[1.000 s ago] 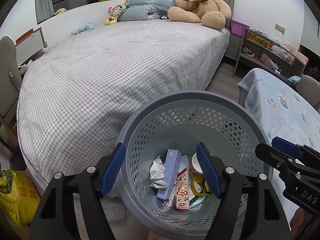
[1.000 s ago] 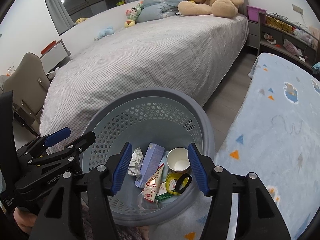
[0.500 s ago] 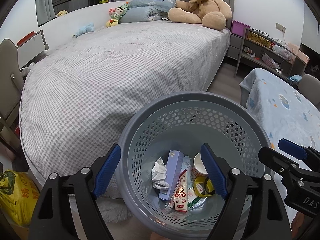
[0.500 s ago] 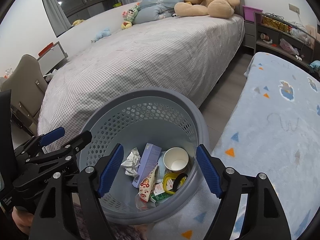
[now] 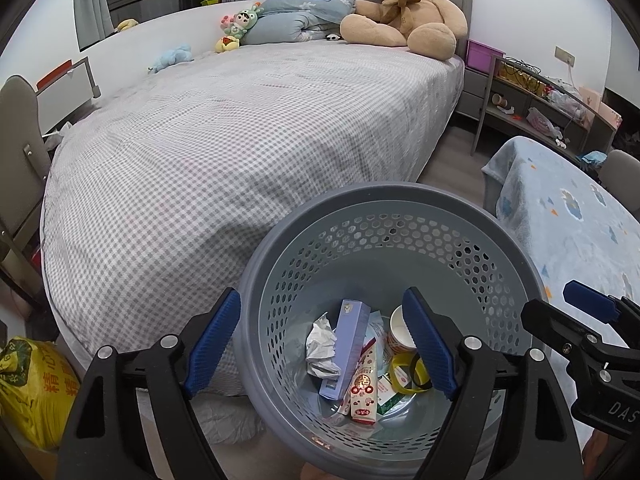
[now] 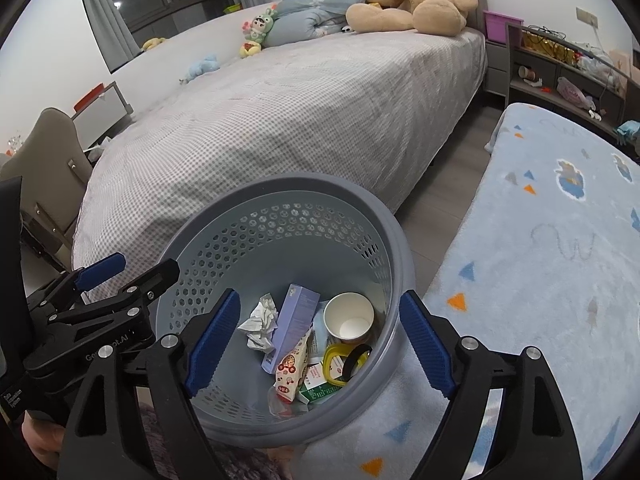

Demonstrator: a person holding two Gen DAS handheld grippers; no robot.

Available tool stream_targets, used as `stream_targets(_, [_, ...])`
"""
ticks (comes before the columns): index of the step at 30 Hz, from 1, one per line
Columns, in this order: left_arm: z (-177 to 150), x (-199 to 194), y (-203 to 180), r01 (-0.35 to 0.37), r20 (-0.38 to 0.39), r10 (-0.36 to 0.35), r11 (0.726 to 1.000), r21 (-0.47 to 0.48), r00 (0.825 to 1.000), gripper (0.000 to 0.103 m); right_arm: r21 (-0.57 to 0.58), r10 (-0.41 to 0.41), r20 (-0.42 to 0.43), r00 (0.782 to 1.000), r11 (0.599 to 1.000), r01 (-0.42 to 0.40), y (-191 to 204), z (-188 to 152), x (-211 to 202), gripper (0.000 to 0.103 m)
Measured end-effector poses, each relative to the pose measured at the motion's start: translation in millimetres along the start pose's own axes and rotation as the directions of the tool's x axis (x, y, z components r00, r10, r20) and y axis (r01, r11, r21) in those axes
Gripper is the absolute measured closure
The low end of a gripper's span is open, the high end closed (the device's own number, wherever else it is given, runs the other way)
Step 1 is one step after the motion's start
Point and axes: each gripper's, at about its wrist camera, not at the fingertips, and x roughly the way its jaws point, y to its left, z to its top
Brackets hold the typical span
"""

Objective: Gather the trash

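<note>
A: Bin (image 5: pixel 400 216) position?
B: Grey perforated bin stands on the floor between the bed (image 5: pixel 240 128) and the blue blanket (image 6: pixel 560 240), its rim touching the bed cover on the left view.

A: Contents?
B: Crumpled tissue (image 5: pixel 322 346), lilac box (image 5: pixel 346 350), red-white carton (image 5: pixel 364 384), paper cup (image 6: pixel 349 318) open end up, yellow ring (image 6: pixel 334 362), black band (image 6: pixel 357 358), a green-white pack (image 6: pixel 320 388). All lie on the bin floor, packed close. Box leans across the tissue and carton.

A: Left gripper (image 5: pixel 324 348)?
B: Fingers spread wide, nothing between them. Held above the bin; left pad (image 5: pixel 212 340) sits outside the rim, right pad (image 5: pixel 428 344) over the inside.

A: Right gripper (image 6: pixel 320 344)?
B: Fingers also wide apart, empty. Held above the bin, one pad on each side of the trash in view. It sits just right of the left gripper.

A: Surroundings?
B: Teddy (image 5: pixel 404 8) at the headboard, yellow bag (image 5: pixel 32 396) on the floor at far left, shelf (image 5: pixel 540 96) behind the blanket.
</note>
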Motion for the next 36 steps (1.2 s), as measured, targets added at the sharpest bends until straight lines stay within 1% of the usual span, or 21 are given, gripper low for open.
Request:
stream_targets(30, [-1.0,0.1,-1.6,-0.010,0.005,0.010,1.000,0.003,1.000,0.024,0.004,-0.002,-0.001,1.000,1.000,0.002,-3.0,-0.5,-1.3,0.021])
stream_targets(36, [-1.4,1.0,-0.1,-0.004,-0.005,0.004,1.000,-0.007,1.000,0.024,0.004,-0.001,-0.001,1.000,1.000,0.001,-2.9,-0.5,-1.3,0.021])
